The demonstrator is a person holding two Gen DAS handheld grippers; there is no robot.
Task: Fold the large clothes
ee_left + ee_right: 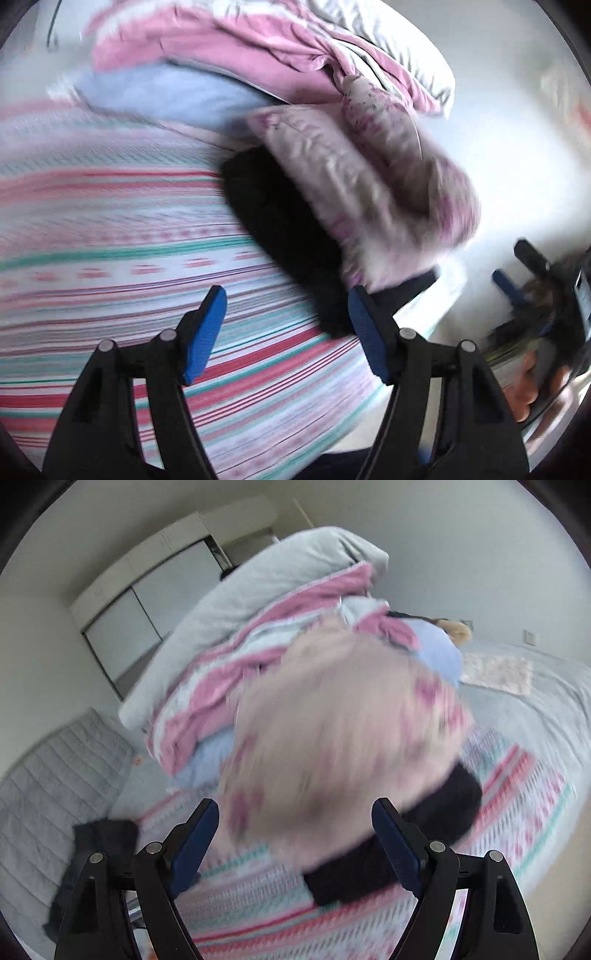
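Note:
A pale pink floral garment (354,192) lies blurred on top of a black garment (280,229) on a striped pink, teal and white blanket (110,229). My left gripper (286,306) is open and empty just in front of the black garment's near edge. In the right wrist view the same pink garment (332,716) is motion-blurred over the black garment (436,812). My right gripper (295,819) is open and empty, its fingers either side of the garments' near edge. The right gripper also shows at the right of the left wrist view (517,273).
A heap of bedding sits behind: a pink and white blanket (207,709), a light blue cloth (439,653) and a grey duvet (236,598). A dark garment (96,849) lies at the left on the grey quilted bedcover (48,775). A white cabinet (147,587) stands by the wall.

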